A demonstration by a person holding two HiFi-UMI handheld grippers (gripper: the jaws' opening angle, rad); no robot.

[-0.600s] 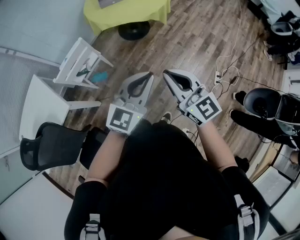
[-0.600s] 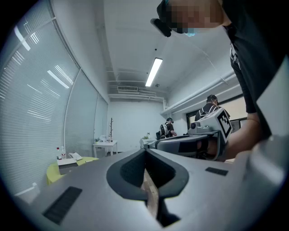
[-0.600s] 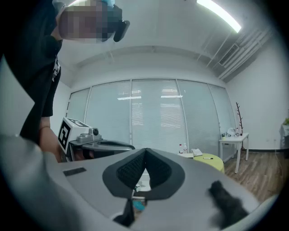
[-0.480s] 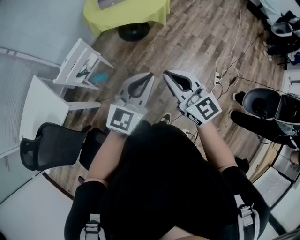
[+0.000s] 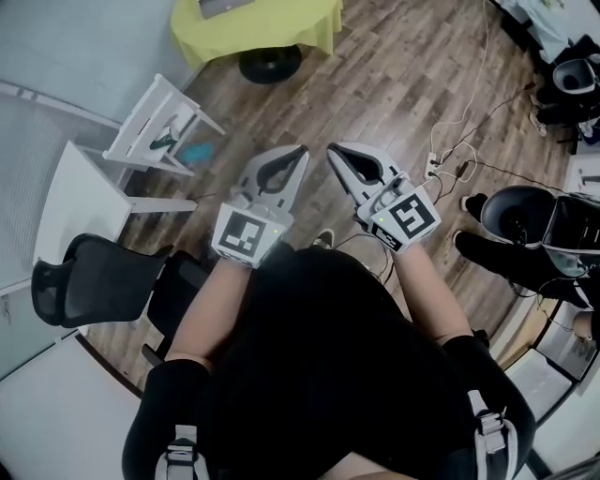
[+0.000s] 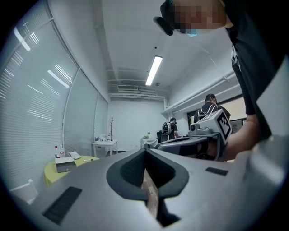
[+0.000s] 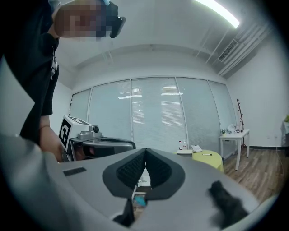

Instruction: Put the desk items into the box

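Currently idle: left hand-held gripper (image 5: pixel 300 150) and right hand-held gripper (image 5: pixel 331 150) both closed, empty (no box in view) — best locate desk items first, open jaws before reaching.

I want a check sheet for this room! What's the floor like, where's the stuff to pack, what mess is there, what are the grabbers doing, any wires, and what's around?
Surface: wood floor, seen from above; no desk under the grippers.
Job's things: grey boxy item on the yellow table; cannot tell whether it is the box.
Clutter: white rack with a teal thing; black chair.
Grippers: left gripper and right gripper both shut, empty, side by side.
Cables: white cable and power strip on the floor.
Surroundings: blinds, ceiling light, people far off.
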